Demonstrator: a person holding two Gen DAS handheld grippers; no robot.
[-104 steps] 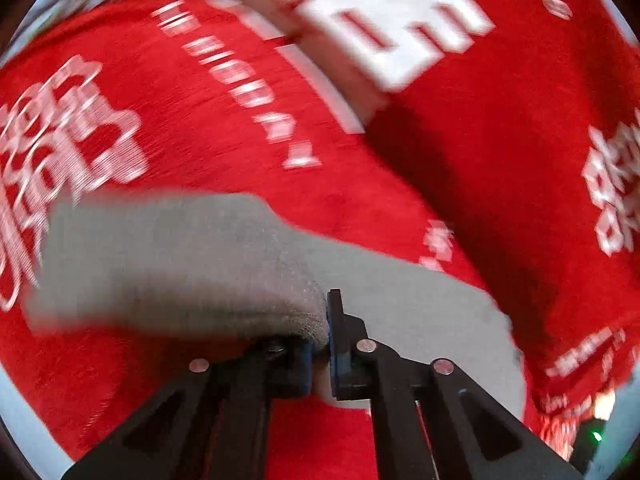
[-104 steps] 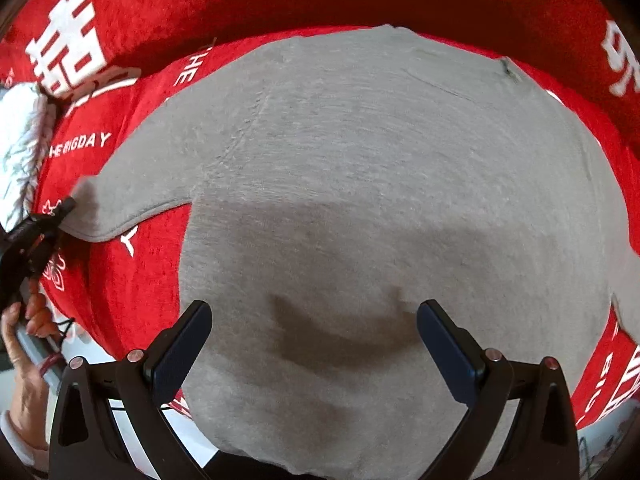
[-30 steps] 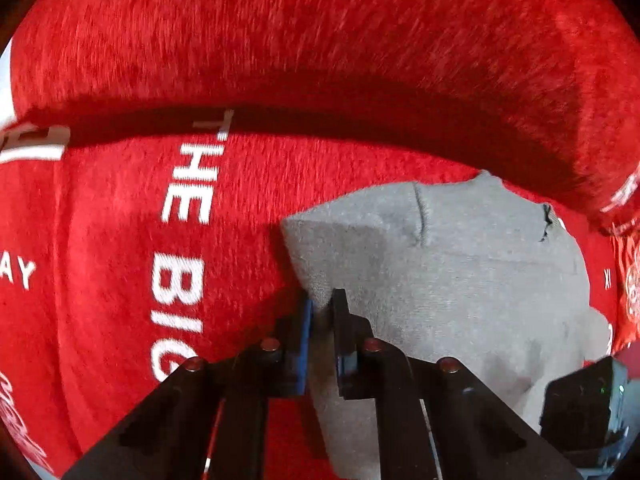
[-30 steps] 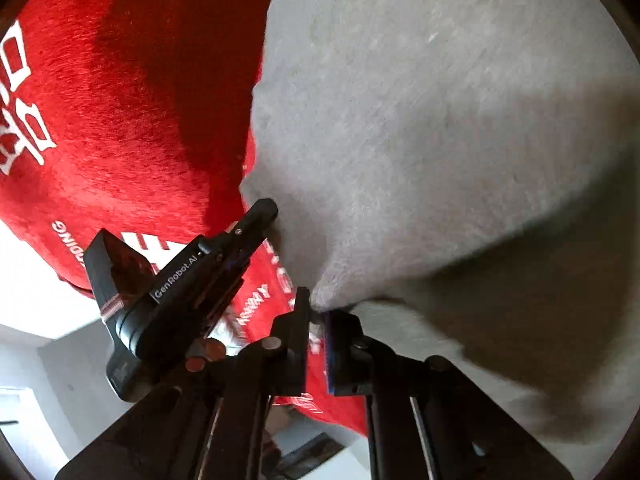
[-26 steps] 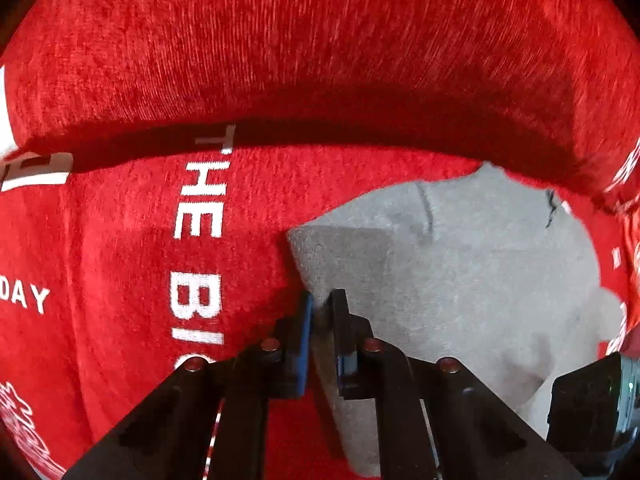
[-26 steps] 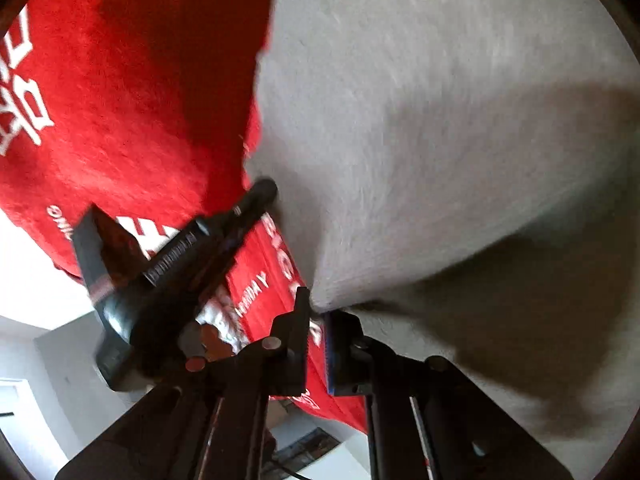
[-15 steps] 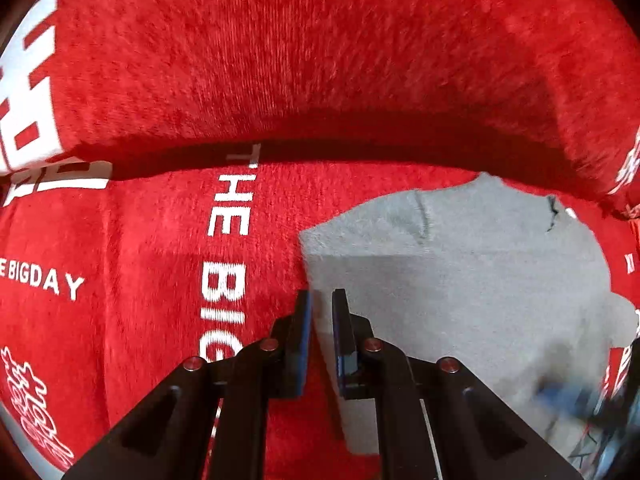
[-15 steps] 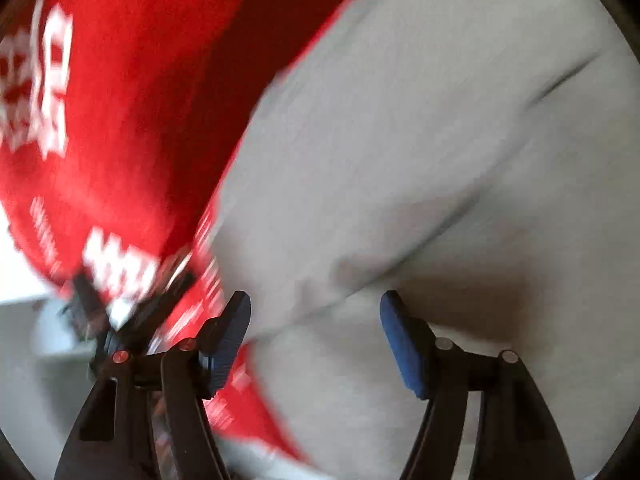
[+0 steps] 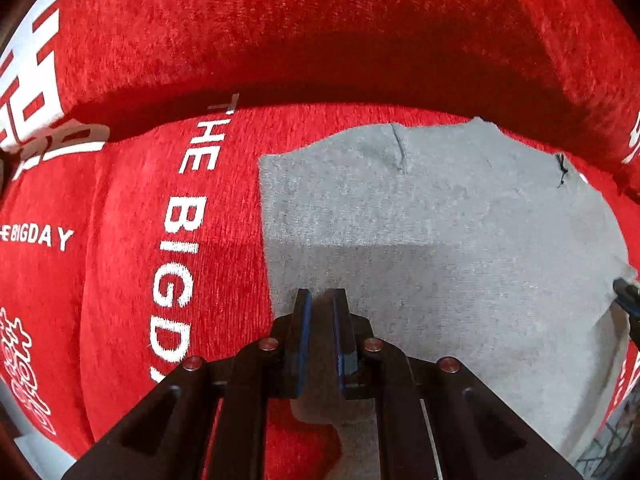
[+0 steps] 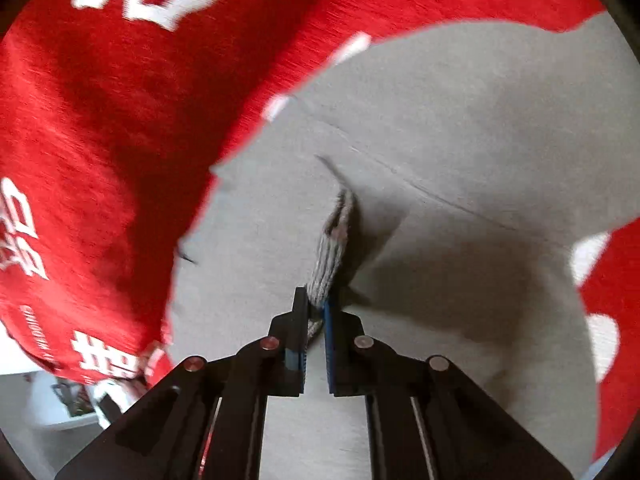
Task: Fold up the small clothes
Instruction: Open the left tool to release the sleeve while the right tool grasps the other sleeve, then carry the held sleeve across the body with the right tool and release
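Note:
A grey garment point(image 9: 440, 240) lies spread on a red cover point(image 9: 120, 200) printed with white letters. My left gripper point(image 9: 320, 296) points down at the garment's left edge, its jaws nearly together with grey cloth pinched between them. At the right rim of that view, the tip of my right gripper point(image 9: 625, 298) meets the garment's far side. In the right wrist view, a ribbed grey strip point(image 10: 332, 248) of the garment point(image 10: 460, 120) rises from the fabric into my right gripper point(image 10: 316, 294). Its jaws are closing and the pads press on the strip.
Behind the garment the red cover rises into a padded ridge point(image 9: 320, 40) with a dark crease below it. The red cover point(image 10: 100, 100) drops away at the lower left of the right wrist view, where pale floor and clutter point(image 10: 44, 404) show.
The right gripper let go of the garment's corner, opened wide, swung across the cloth and closed on the ribbed strip. The left gripper shifted sideways, and the garment lies flatter.

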